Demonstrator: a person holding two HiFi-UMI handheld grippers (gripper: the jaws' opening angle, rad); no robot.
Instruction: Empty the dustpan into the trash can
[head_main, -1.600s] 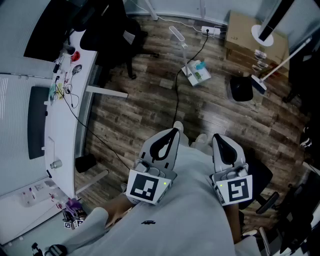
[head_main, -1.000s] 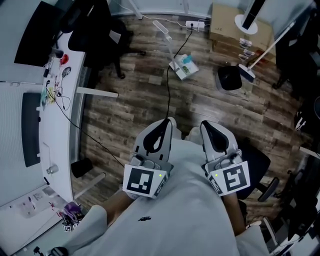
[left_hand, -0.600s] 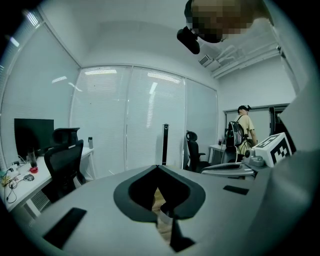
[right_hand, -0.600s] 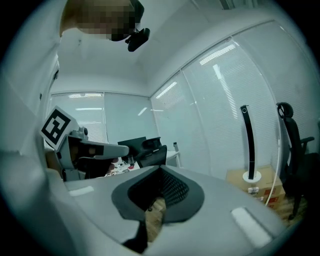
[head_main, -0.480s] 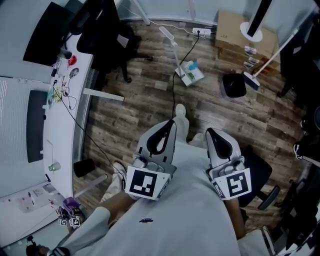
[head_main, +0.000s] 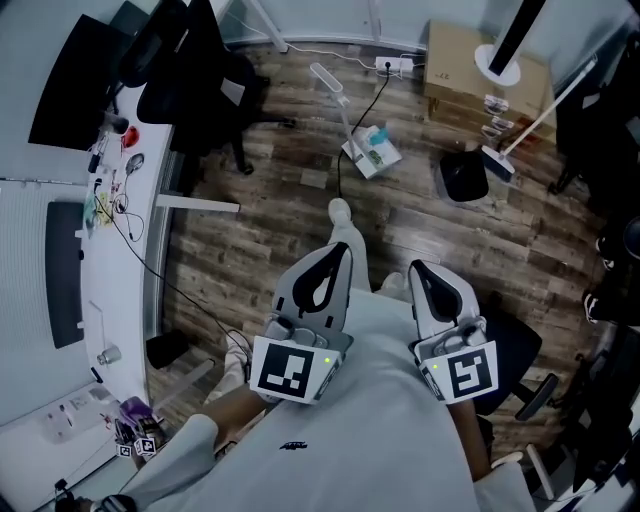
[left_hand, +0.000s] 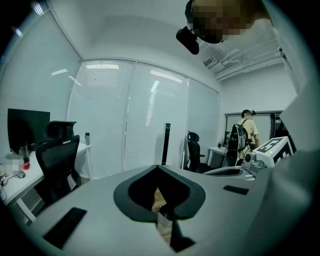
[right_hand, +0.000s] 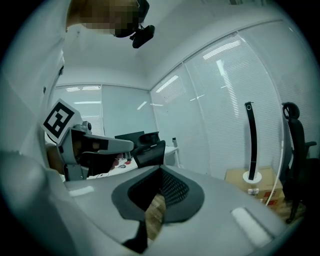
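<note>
A black dustpan lies on the wood floor at the upper right of the head view, with a broom leaning over it. I cannot make out a trash can. My left gripper and my right gripper are held side by side in front of my torso, far from the dustpan. Both are shut with nothing between the jaws. In the left gripper view the left gripper has its jaws together, and in the right gripper view the right gripper does too; neither view shows the dustpan.
A white desk runs along the left, with a black office chair behind it. A cardboard box, a white stand base and a cable lie ahead. A person with a backpack stands in the left gripper view.
My foot has stepped forward into view between the grippers. The floor scene has shifted slightly as I walk. Both grippers stay shut and empty.
</note>
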